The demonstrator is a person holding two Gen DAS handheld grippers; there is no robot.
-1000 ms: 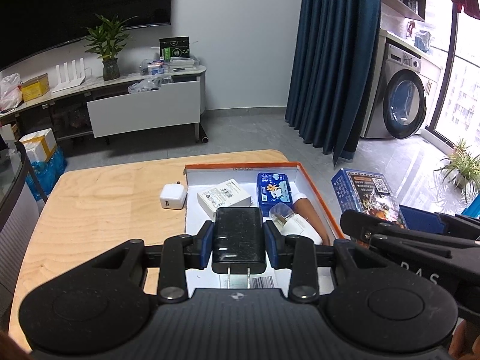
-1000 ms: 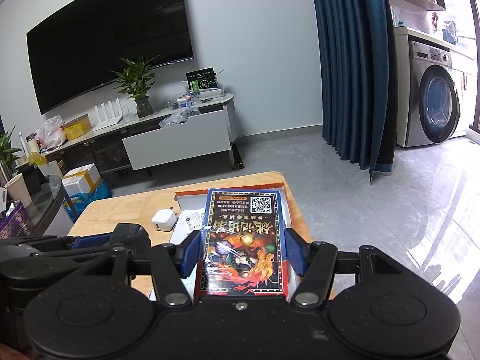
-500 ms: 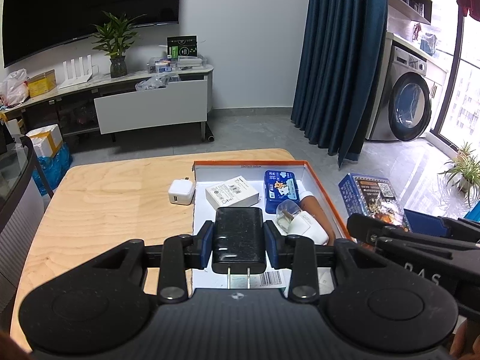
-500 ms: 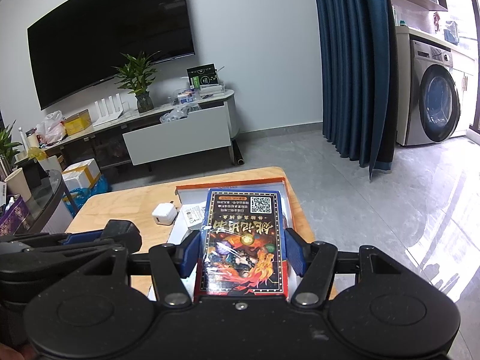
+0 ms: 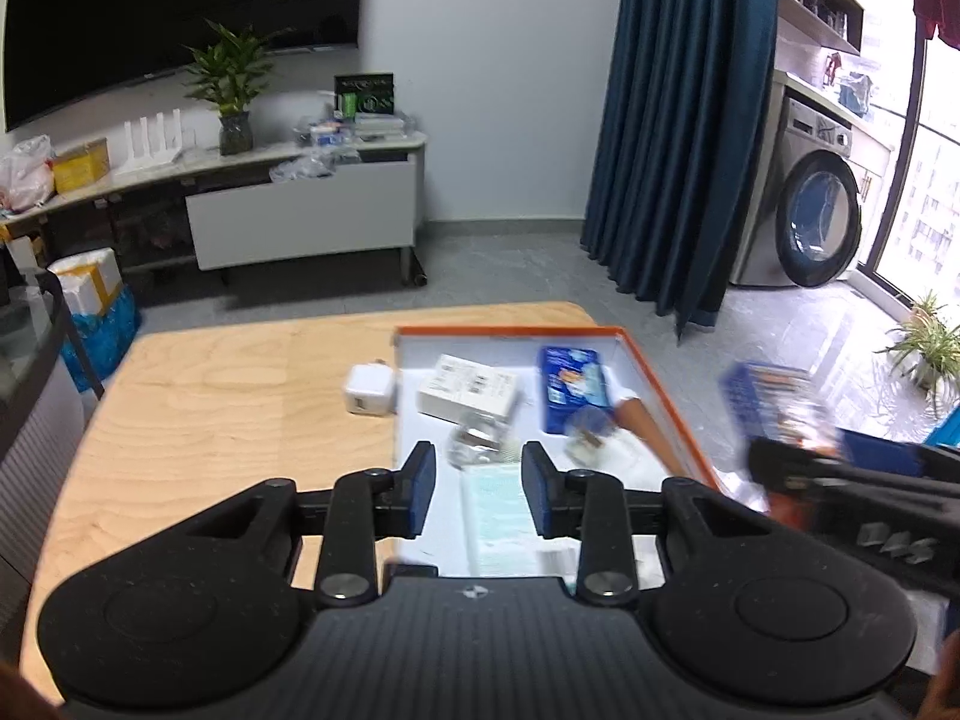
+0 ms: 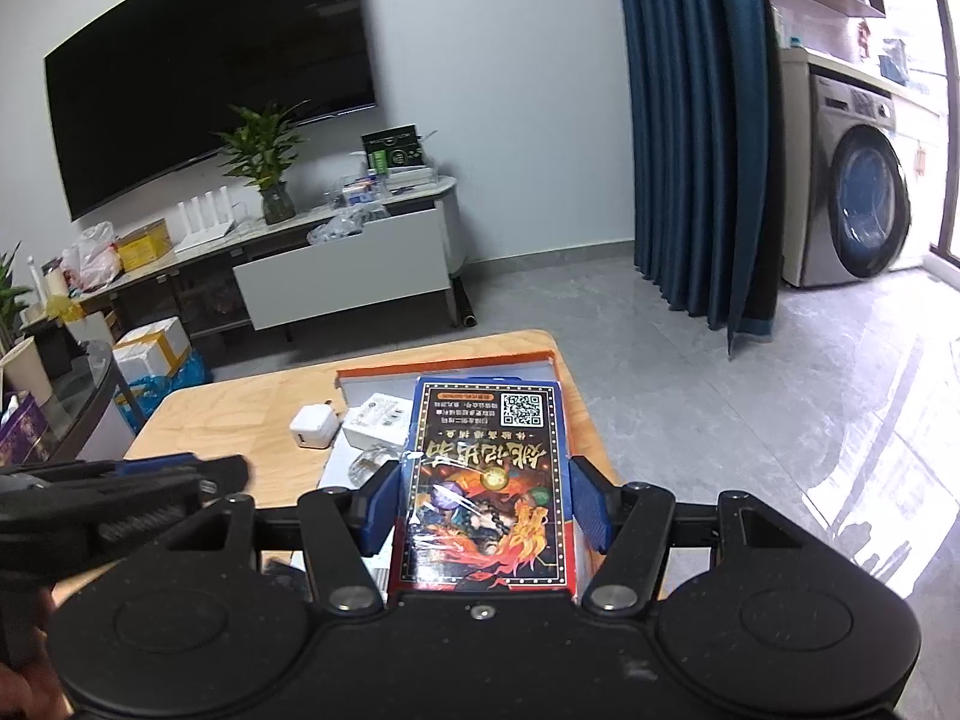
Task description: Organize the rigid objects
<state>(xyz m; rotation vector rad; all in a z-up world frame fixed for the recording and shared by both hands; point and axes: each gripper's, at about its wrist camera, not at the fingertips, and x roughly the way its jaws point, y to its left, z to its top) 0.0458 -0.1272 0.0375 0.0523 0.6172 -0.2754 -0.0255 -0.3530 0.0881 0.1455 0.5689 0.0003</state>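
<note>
The card box [image 6: 489, 480], blue with a QR code on its upper face, sits clamped between the fingers of the right gripper [image 6: 486, 507] above the right side of the orange-rimmed tray [image 5: 672, 396]. The left gripper [image 5: 479, 489] hangs over the tray's near end, its jaws spread with nothing between them. A white charger [image 5: 370, 390] lies on the wooden table [image 5: 210, 396], touching the tray's left wall.

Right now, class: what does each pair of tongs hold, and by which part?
Left tongs: open, holding nothing. Right tongs: the blue card box, with the pads at its two long sides near its lower half.
</note>
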